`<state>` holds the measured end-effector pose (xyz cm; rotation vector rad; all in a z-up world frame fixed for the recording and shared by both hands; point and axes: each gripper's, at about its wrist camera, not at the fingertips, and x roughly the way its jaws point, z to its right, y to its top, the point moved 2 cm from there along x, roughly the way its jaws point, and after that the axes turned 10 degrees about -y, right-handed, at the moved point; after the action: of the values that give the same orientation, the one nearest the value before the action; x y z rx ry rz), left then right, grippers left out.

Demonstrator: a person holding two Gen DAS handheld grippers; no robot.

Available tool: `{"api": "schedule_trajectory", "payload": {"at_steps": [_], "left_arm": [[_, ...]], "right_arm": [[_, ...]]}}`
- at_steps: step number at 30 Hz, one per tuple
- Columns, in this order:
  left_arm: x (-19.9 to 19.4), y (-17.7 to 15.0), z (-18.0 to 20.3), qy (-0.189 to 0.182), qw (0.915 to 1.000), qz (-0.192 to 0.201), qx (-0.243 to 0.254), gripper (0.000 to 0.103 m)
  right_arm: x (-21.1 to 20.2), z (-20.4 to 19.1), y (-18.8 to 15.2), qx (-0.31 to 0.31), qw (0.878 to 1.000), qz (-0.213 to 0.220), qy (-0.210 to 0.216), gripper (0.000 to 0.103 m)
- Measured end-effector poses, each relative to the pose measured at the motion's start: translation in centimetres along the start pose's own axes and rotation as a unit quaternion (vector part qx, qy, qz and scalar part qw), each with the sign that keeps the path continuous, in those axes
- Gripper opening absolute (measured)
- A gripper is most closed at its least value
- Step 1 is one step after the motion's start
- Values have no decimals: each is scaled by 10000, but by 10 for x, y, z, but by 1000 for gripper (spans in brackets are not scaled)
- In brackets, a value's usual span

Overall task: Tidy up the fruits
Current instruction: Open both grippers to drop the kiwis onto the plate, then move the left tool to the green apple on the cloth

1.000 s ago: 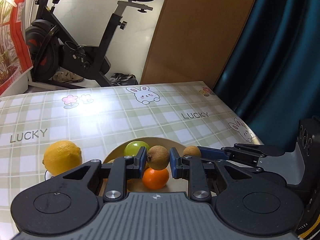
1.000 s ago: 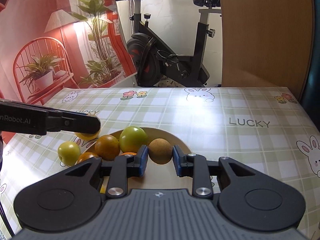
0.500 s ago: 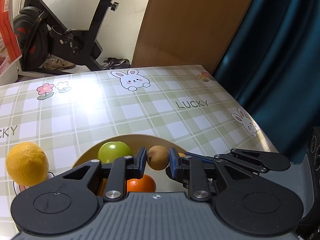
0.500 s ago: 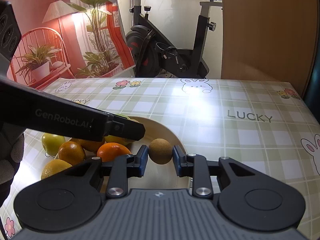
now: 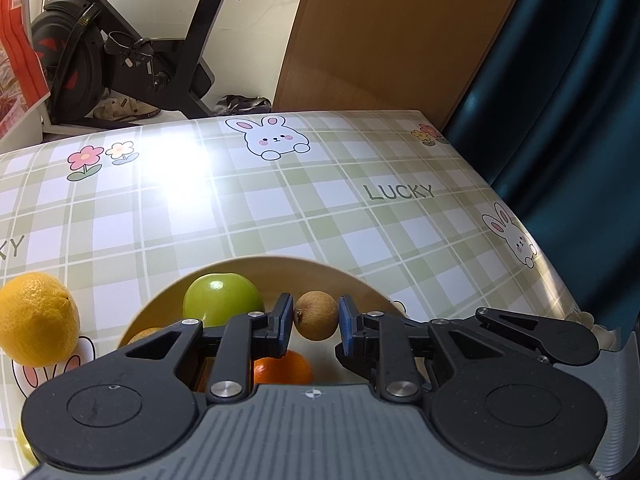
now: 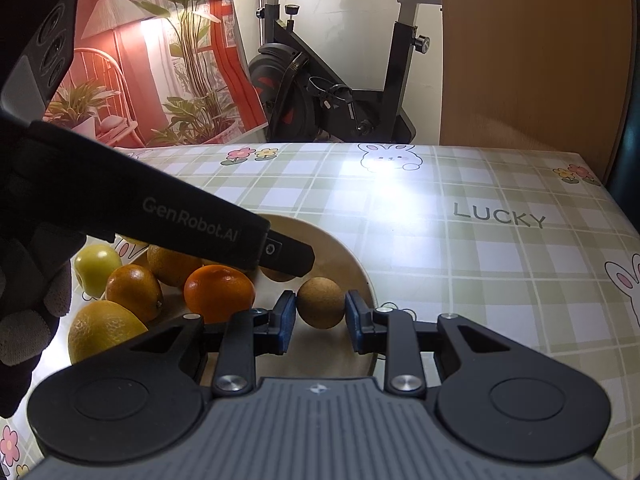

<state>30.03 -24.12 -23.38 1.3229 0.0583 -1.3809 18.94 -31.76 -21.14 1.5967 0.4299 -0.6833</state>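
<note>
Item: we hold 2 small brown fruits, one clamped per hand-held gripper — left (image 5: 315, 317), right (image 6: 321, 309) — both over the bowl (image 5: 328, 266) w/ other fruit, prob. for drop-in.

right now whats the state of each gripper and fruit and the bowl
left gripper: shut on a small brown fruit, over the bowl
right gripper: shut on a round brown fruit, over the bowl
wooden bowl: holds several fruits, not full
green apple: in the bowl
orange: in the bowl
lemon: on the table, outside the bowl
</note>
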Motion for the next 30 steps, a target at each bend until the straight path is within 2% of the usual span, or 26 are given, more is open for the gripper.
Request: {"api": "schedule_trajectory", "payload": {"at_steps": [5, 8, 16, 22, 30], "left_arm": [[-2, -2, -2, 22, 9999, -4, -123, 28], [-9, 1, 0, -64, 9999, 25, -149, 35], [-63, 12, 5, -205, 9985, 503, 51, 36], [-123, 14, -17, 74, 9957, 921, 108, 36], [-186, -2, -70, 696, 9910, 1143, -37, 36]], "right_arm": [[0, -1, 1, 11, 10000, -3, -19, 30], [-4, -3, 2, -36, 10000, 33, -29, 30], [-24, -3, 3, -7, 9998, 173, -64, 30], [-40, -11, 11, 61, 9995, 310, 29, 30], [-51, -50, 24, -78, 9984, 454, 336, 30]]}}
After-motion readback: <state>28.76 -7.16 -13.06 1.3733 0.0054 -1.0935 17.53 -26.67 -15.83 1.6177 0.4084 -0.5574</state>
